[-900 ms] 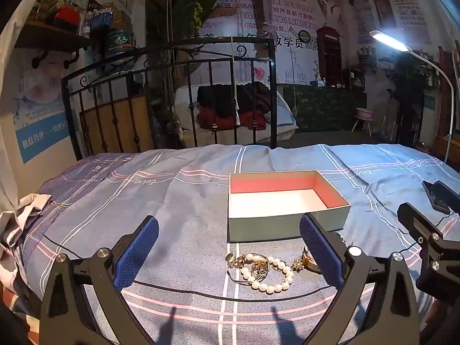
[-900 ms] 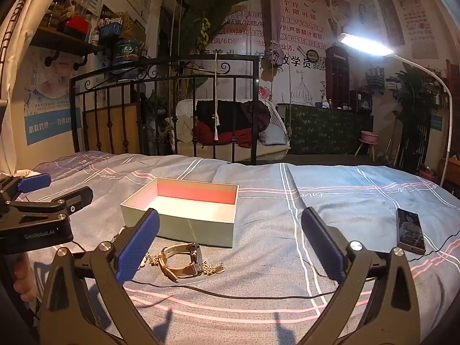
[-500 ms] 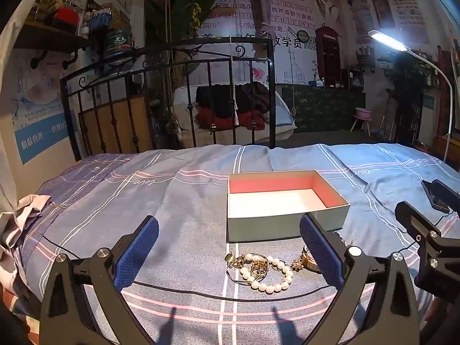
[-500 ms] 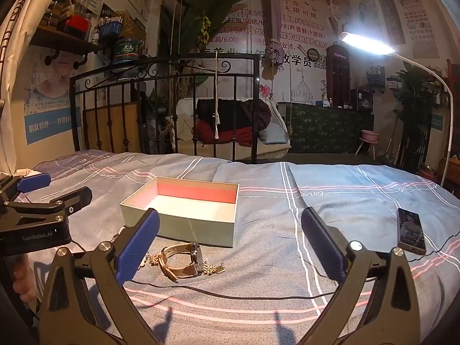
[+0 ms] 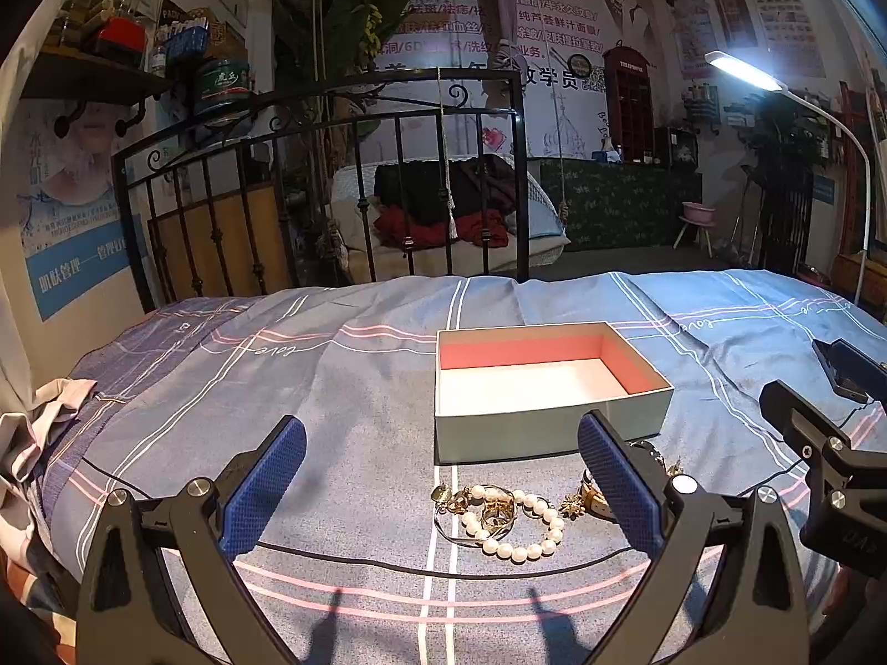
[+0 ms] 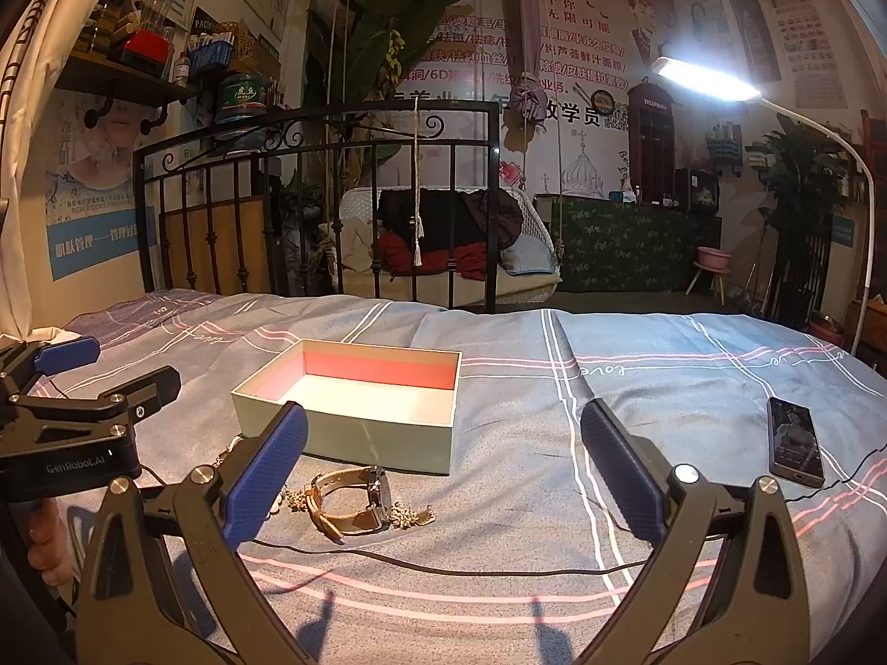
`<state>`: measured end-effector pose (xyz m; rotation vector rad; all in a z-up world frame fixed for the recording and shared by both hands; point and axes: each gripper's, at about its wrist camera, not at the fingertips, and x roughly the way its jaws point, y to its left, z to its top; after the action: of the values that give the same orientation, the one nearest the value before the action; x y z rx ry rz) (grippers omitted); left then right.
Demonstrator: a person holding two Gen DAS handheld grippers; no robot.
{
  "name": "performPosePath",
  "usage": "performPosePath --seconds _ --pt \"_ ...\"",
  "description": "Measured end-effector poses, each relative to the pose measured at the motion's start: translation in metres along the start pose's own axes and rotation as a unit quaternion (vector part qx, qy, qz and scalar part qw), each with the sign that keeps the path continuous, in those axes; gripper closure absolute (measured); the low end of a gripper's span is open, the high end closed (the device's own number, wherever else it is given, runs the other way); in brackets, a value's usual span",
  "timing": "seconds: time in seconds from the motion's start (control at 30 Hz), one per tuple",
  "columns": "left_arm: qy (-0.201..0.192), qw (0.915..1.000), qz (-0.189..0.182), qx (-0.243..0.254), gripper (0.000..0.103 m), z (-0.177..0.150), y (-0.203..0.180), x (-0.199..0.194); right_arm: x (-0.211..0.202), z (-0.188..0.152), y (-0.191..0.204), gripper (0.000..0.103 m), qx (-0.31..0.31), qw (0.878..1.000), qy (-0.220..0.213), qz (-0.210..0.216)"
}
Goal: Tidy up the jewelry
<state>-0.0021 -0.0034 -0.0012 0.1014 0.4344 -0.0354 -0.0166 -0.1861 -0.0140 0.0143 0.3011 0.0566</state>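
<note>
Phone (image 6: 794, 442) on striped bedspread (image 6: 637, 388); lamp (image 6: 704, 77) lit.

Left gripper (image 5: 441, 479) — jaws spread wide, nothing between the blue pads (image 5: 263, 485), tilted slightly downward. Right gripper (image 6: 443, 476) — likewise wide open and empty, also angled a little down. The two sit side by side: each shows at the edge of the other's view. Fingertips of the person's left hand (image 6: 41, 546) visible beneath the left gripper's body.

The bed (image 5: 360, 377) carries an open box (image 5: 549, 382); pearl bracelet (image 5: 515, 521) at its 6 o'clock, watch (image 6: 355, 499) beside, phone (image 6: 793, 440) at 3 o'clock
</note>
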Motion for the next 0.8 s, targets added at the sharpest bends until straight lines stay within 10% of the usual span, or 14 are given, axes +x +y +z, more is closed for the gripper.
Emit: performPosePath --seconds 0.8 --pt "0.003 1.0 -0.005 -0.004 0.006 -0.0011 0.0025 0.0048 0.0057 -0.0034 0.0024 0.006 -0.003 1.0 0.003 0.001"
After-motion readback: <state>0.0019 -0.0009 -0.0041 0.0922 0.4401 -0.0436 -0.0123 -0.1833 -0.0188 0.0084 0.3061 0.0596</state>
